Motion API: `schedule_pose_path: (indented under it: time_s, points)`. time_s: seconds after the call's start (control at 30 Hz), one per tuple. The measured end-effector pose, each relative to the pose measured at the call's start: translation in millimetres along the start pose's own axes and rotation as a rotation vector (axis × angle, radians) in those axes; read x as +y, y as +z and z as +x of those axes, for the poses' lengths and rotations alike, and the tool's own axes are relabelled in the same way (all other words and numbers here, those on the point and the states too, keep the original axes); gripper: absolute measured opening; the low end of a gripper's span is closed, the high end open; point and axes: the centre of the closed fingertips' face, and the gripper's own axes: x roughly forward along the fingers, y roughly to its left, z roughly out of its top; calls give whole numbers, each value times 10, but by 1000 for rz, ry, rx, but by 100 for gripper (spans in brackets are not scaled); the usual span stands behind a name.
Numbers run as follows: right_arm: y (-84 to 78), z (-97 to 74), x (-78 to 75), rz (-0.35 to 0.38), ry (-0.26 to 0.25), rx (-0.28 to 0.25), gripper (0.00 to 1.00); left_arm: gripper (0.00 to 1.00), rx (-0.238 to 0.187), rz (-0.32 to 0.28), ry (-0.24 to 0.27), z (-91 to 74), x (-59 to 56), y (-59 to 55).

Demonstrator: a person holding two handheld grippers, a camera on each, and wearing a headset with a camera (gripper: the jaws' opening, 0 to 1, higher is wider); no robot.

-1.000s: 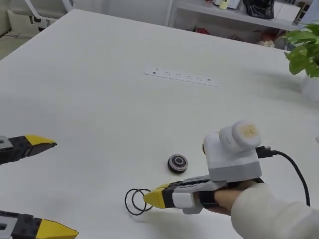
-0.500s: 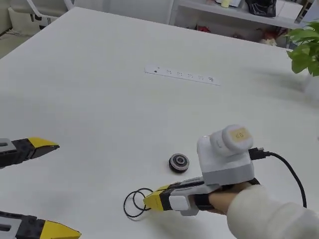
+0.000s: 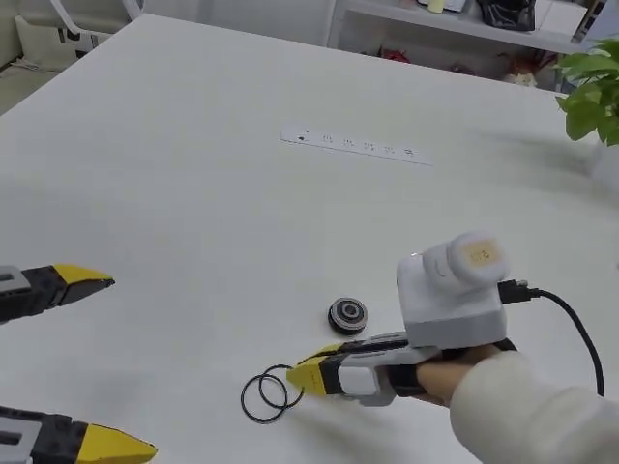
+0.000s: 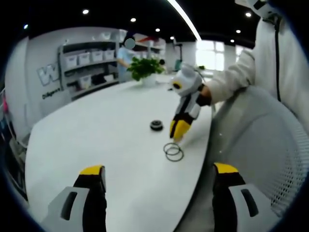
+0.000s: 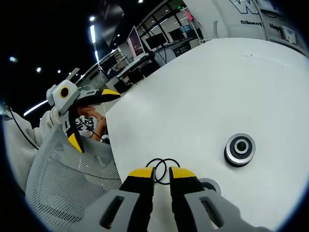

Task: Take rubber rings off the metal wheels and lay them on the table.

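The left gripper is held at the near edge of the table. Its jaws are spread wide, and nothing is gripped or touched. Two rings are laid overlapping and flat on the table, right at the tips of the right gripper; whether they are touched cannot be told. The right gripper is held low over the table, its jaws drawn almost together with a narrow slit between them. Nothing is pinched, and the rings are seen just ahead of the slit in the right gripper view. The wheel is set flat near the rings, apart from them.
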Motion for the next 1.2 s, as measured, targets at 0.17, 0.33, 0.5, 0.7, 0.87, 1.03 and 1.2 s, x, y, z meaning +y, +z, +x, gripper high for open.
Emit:
schedule_pose_path:
  time_s: [0.17, 0.33, 0.5, 0.7, 0.87, 1.03, 1.2]
  points:
    - [46, -44, -20, 2, -6, -20, 9, 92, 0, 1, 3, -3, 9, 10]
    - [100, -85, -25, 2, -10, -44, 10, 92, 0, 3, 2, -3, 8, 22]
    - [171, -146, -53, 0, -22, -74, 10, 92, -3, 6, 1, -4, 7, 43]
    - [264, -240, -110, 9, -38, -117, 11, 92, -6, 12, 1, -11, 18, 82]
    - [341, -325, -182, 24, -57, -157, 12, 92, -14, 16, 4, -33, 34, 127]
    - [419, -431, -269, 39, -83, -198, 13, 92, -15, 22, 12, -58, 57, 146]
    - [468, -518, -348, 47, -106, -226, 14, 92, -21, 25, 20, -88, 81, 185]
